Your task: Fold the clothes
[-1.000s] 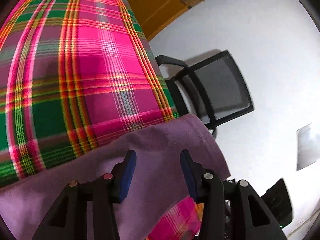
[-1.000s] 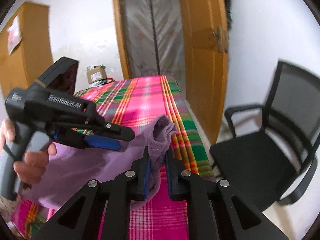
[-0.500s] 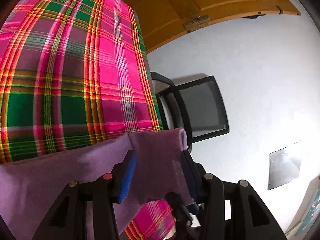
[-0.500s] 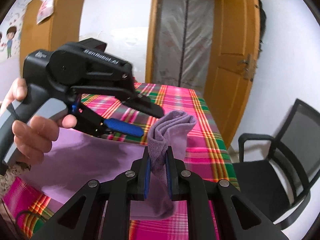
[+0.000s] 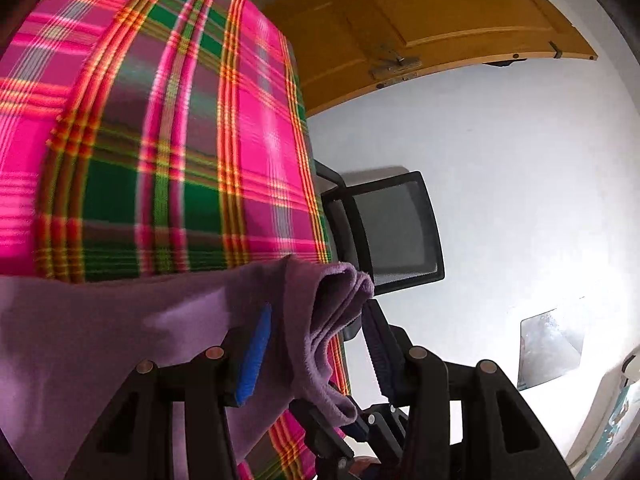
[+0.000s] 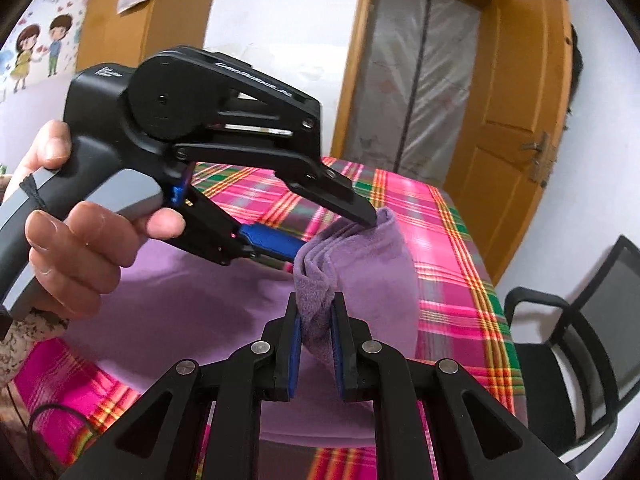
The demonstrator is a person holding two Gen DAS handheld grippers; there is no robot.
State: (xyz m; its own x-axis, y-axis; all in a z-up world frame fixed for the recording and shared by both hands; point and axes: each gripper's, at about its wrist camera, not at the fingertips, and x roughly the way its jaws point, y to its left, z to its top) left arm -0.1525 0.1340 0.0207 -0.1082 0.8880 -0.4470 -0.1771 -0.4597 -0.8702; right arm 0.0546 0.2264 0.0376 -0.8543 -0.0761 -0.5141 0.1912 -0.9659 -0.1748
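Cloth: a purple fleece garment (image 6: 372,264), bunched into a thick folded edge and lifted above the table, its remainder spread flat on the plaid below (image 5: 100,336).
Fold: several layers stacked together at the raised corner, seen from the left wrist as a rolled lip (image 5: 340,292) passing between that gripper's fingers.
Right gripper (image 6: 315,344): fingers narrow, blue pads pressed against both sides of the gathered fleece, holding it upright.
Left gripper (image 5: 316,340): fingers wide, set either side of the same fold; one black tip touches the top of the fleece in the right wrist view (image 6: 332,220), the blue-padded finger (image 6: 272,240) lies along its near side. Not clamped.
Hand: a person's left hand (image 6: 76,240) wraps the grey grip of the left gripper, forefinger on the trigger.
Tablecloth: pink, green and orange plaid (image 6: 440,264) covering the table, blurred in the left wrist view (image 5: 168,140).
Chair: a black mesh office chair (image 6: 576,360) just beside the table's right edge, also visible past the fold from the left wrist (image 5: 392,232).
Door: an orange wooden door (image 6: 516,100) standing open behind the table, with a plastic-covered doorway (image 6: 416,76) beside it.
Wall: cartoon stickers (image 6: 36,48) at far left.
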